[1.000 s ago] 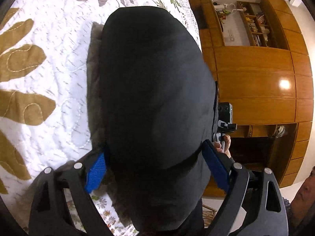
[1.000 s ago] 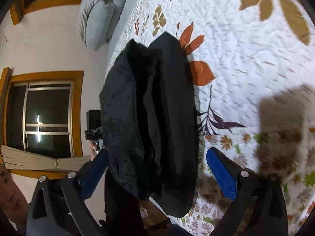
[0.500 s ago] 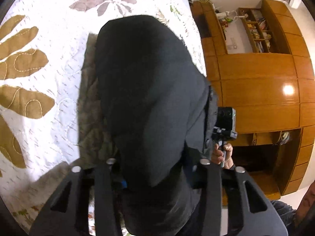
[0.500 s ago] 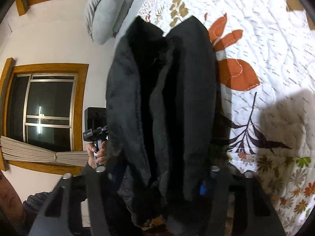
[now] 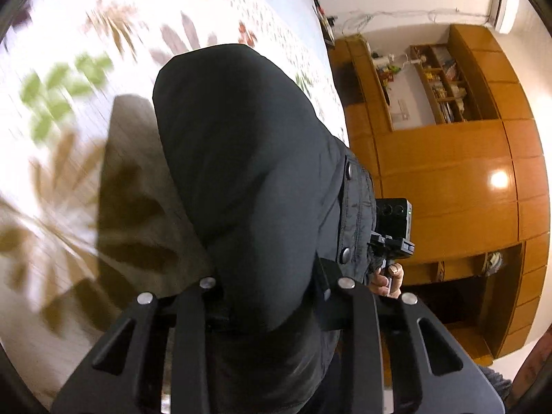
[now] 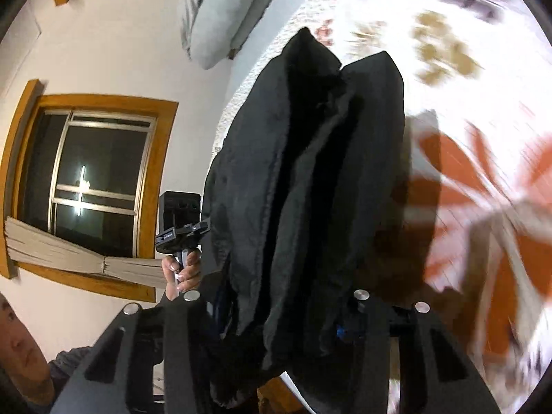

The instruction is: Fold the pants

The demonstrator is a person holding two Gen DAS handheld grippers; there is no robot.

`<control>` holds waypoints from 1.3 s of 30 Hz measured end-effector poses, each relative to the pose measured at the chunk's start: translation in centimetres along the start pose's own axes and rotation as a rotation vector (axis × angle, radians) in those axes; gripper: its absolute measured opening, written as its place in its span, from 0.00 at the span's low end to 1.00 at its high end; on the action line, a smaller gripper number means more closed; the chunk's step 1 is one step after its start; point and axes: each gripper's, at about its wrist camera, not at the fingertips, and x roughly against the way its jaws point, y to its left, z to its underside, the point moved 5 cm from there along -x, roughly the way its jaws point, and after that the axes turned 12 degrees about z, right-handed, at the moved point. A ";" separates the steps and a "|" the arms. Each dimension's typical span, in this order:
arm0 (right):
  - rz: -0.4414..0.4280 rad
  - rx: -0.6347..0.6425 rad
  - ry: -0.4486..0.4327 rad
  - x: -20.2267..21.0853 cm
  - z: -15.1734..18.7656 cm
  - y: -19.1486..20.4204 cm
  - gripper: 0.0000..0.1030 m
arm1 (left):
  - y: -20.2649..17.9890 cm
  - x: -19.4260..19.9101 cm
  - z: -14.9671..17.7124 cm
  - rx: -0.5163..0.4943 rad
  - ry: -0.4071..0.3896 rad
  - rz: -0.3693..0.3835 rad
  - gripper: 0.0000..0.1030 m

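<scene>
The left gripper (image 5: 272, 296) was clamped on the black pants (image 5: 241, 172), and the right gripper (image 6: 276, 310) pinched their bunched layers (image 6: 310, 189) too. The pants hung above the floral bedspread (image 5: 69, 69), apparently lifted clear, though blur left that uncertain.

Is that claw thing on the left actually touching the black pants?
Touching. The left wrist view shows the left gripper closed on the black pants, with the fabric bunched between its fingers.
</scene>
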 end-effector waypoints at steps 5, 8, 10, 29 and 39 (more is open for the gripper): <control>-0.011 0.052 0.016 -4.7 -6.0 3.2 0.44 | 1.3 4.5 -5.3 -0.012 -0.053 -0.042 0.28; -0.008 0.063 0.021 -7.3 -9.6 4.2 0.44 | 2.6 6.4 -8.4 0.003 -0.072 -0.054 0.28; 0.000 0.059 0.025 -8.8 -11.1 4.3 0.44 | 3.8 7.3 -10.3 0.017 -0.080 -0.073 0.28; 0.108 -0.021 0.088 -13.4 -15.1 0.3 0.58 | 8.5 7.5 -12.4 0.064 -0.091 -0.121 0.48; 0.161 -0.008 -0.033 -6.5 -12.6 1.0 0.72 | 4.9 10.4 -10.0 -0.053 -0.135 -0.266 0.67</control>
